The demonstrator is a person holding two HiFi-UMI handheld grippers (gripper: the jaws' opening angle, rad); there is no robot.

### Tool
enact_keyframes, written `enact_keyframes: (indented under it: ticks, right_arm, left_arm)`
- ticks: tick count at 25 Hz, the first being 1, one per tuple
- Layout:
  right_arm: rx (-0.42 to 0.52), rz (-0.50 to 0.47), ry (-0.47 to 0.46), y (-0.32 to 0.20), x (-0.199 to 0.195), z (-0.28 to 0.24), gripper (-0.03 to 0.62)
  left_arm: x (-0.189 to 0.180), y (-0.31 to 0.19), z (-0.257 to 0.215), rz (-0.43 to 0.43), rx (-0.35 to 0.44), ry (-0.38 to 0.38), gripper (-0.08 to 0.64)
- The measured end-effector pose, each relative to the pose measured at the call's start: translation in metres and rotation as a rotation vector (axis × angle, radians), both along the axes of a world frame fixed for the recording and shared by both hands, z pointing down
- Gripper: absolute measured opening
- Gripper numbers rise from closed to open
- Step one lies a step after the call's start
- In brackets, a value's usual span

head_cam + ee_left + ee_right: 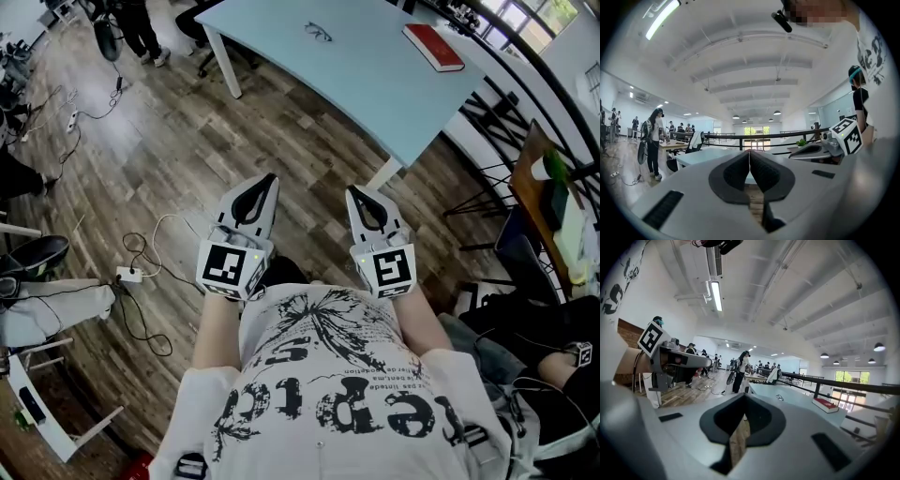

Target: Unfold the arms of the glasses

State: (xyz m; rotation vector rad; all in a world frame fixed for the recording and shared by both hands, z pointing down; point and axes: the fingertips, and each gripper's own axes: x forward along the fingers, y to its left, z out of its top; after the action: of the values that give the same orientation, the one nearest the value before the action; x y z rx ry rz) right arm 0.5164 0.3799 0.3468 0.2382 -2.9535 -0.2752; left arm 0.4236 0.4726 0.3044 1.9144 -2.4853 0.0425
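The glasses (319, 32) lie on the light blue table (375, 84) far ahead, dark thin frames; whether their arms are folded is too small to tell. The right gripper view also shows the glasses (779, 397) as a small dark shape on the tabletop. My left gripper (270, 178) and right gripper (353, 191) are held side by side close to the person's chest, over the wooden floor and well short of the table. Both point forward, shut, with nothing between the jaws. Seen along their own jaws, the left gripper (749, 152) and the right gripper (743, 395) each have pads meeting.
A red book (433, 47) lies on the table's right part. Cables and a power strip (128, 275) are on the floor at the left. A black railing (525, 66) runs behind the table. People stand at desks (652, 140) farther off.
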Motion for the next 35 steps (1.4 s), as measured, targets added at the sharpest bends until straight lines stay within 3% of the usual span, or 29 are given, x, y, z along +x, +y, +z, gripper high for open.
enact_keyframes:
  ticks: [17,26,35]
  right_arm:
    - [0.003,0.156,0.025,-0.015,-0.239,-0.01,0.011]
    - [0.022,0.165,0.009,-0.059,-0.306,-0.006,0.011]
    - [0.001,0.163,-0.006,-0.194,-0.378,-0.004,0.011]
  left_arm:
    - [-0.269,-0.009,-0.013,0.095,-0.016,0.012,0.018]
    - [-0.337,-0.051,-0.008,0.105,-0.003,0.041,0.018]
    - [-0.406,-0.18,-0.009,0.115,-0.005,0.026,0.019]
